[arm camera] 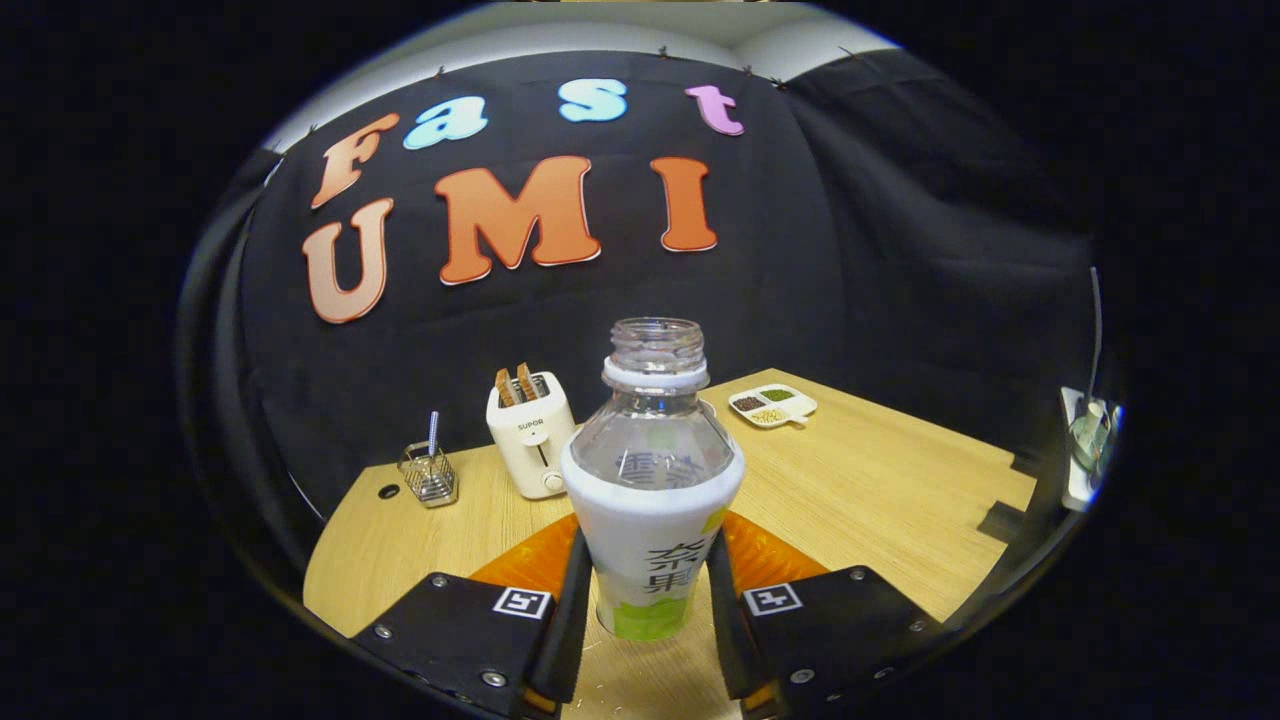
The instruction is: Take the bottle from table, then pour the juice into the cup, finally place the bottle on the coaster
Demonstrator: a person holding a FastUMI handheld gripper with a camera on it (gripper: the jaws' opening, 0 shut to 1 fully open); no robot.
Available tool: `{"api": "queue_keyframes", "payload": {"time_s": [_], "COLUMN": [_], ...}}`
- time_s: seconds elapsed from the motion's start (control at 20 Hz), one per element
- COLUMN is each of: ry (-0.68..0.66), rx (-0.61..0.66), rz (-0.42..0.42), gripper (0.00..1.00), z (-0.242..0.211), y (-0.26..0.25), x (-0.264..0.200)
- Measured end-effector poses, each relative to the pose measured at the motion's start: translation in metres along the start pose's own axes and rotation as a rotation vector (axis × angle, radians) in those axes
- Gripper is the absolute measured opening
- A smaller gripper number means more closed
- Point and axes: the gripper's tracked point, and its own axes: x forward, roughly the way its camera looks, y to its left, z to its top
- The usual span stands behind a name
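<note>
Upright, the uncapped, empty-looking bottle point(650, 500) sits clenched between both fingers of the gripper point(641, 600), toaster point(530, 445) beyond.

Booth with dark cloth walls

A light wooden tabletop point(880, 480) stands against the black cloth wall point(900, 250); a pale ceiling strip point(620, 25) shows above the cloth.
</note>
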Motion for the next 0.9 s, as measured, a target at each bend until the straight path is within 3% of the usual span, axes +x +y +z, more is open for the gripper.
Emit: {"api": "queue_keyframes", "payload": {"time_s": [0.15,0.4,0.6,0.9], "ry": [0.023,0.067,0.109,0.11], "rx": [-0.071,-0.191,-0.21,-0.211], "rz": [0.003,-0.06,-0.015,-0.029], "gripper": [0.56,0.56,0.57,0.62], "z": [-0.015,-0.045,-0.067,-0.076], "y": [0.011,0.008,0.025,0.023], "x": [0.017,0.051,0.062,0.066]}}
